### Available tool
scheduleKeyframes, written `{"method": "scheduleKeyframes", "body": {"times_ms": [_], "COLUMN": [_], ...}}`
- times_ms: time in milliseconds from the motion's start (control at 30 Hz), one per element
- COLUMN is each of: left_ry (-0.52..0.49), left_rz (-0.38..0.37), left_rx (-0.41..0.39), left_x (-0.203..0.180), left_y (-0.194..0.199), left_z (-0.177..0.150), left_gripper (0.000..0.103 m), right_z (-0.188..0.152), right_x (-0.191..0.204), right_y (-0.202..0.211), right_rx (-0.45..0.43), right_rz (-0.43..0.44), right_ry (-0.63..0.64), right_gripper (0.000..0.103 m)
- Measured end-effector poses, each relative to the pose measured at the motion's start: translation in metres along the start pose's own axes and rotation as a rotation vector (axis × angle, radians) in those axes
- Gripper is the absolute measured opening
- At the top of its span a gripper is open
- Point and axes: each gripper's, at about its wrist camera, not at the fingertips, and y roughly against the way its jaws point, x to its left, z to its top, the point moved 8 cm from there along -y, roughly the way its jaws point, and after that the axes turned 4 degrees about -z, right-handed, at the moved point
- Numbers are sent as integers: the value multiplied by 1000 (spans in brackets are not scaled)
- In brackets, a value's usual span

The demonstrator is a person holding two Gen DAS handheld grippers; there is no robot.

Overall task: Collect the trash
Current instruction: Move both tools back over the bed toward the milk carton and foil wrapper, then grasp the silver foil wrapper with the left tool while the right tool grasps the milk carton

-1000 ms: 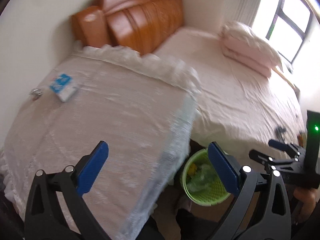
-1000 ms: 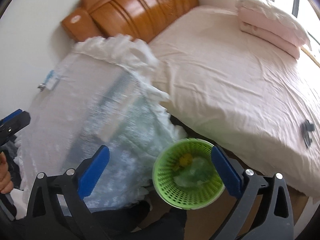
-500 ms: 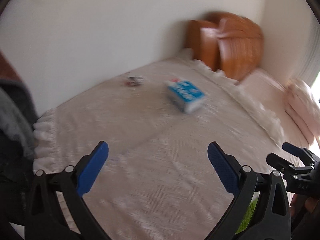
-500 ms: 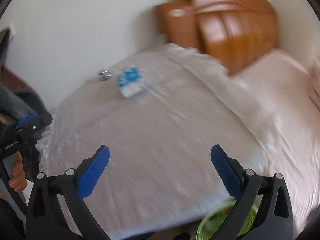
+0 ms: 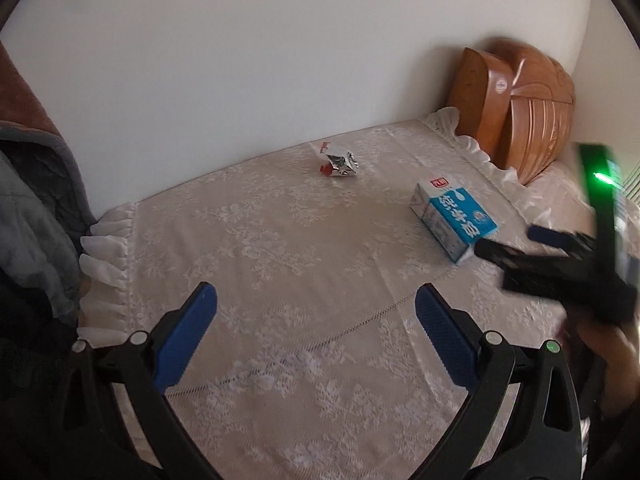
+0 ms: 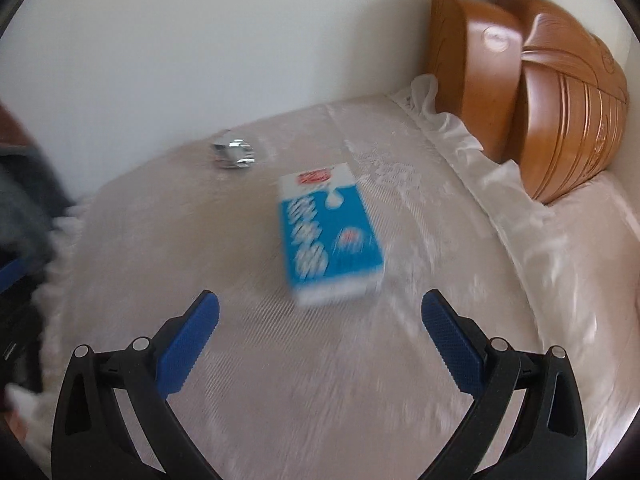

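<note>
The worktop [image 5: 304,320] is covered by a white lace cloth [image 5: 280,248] with a ruffled edge. A blue-and-white carton [image 5: 454,218] lies flat on the cloth; a crumpled foil wrapper [image 5: 339,164] lies well apart, nearer the wall.

A white lace cloth with a frilled edge [image 5: 304,264] covers the counter. A carved orange-brown wooden headboard [image 5: 516,120] stands at two o'clock against the plain white wall [image 5: 260,48]. Grey and brown quilted fabric [image 5: 28,184] hangs at nine o'clock.
</note>
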Motion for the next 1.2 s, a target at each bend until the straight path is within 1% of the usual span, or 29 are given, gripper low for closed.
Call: {"method": "scheduleKeyframes", "body": {"times_ms": [33, 100, 167, 200, 233, 267, 333, 400, 467, 567, 733, 833, 867, 900, 933, 1067, 1133, 1200], "left_ry": [3, 7, 5, 5, 8, 12, 26, 33, 36, 57, 141, 190, 192, 193, 197, 216, 217, 211], "left_rz": [-3, -3, -6, -5, -8, -7, 2, 6, 7, 21, 64, 112, 132, 136, 138, 151, 147, 149], "left_rx": [3, 7, 12, 14, 12, 14, 17, 19, 20, 30, 53, 68, 88, 102, 116, 132, 145, 157], "left_x": [0, 3, 4, 5, 6, 7, 8, 7, 4, -2, -6, -7, -7, -8, -9, -10, -12, -14], "left_y": [-3, -10, -17, -21, -24, -28, -38, -50, -63, -92, -153, -188, -199, -207, -215, -231, -238, -244], "left_z": [2, 9, 15, 20, 24, 27, 36, 45, 55, 73, 102, 114, 115, 116, 116, 115, 114, 112], "left_gripper": [95, 95, 95, 95, 95, 95, 95, 95, 95, 95, 95, 90, 88, 84, 84, 82, 75, 71], "right_z": [7, 13, 13, 12, 9, 7, 5, 2, -1, -9, -28, -36, -39, -41, -43, -48, -52, -57], "right_x": [0, 0, -1, -2, -2, -4, -7, -10, -15, -20, -35, -44, -45, -47, -49, -49, -48, -46], "right_y": [-15, -36, -46, -49, -51, -50, -47, -39, -24, 1, 36, 49, 52, 55, 58, 60, 58, 55], "right_rx": [28, 63, 86, 98, 115, 120, 114, 100, 72, 31, -16, -28, -31, -33, -34, -35, -29, -19], "right_rz": [-24, -36, -35, -25, -6, 10, 7, 27, 43, 68, 87, 86, 86, 87, 87, 92, 87, 77], "right_ry": [9, 14, 12, 10, 3, -11, -24, -39, -70, -112, -188, -234, -246, -255, -262, -276, -270, -257], "right_gripper": [100, 100, 96, 85, 72, 71, 70, 70, 70, 69, 68, 68, 68, 68, 68, 68, 68, 68]}}
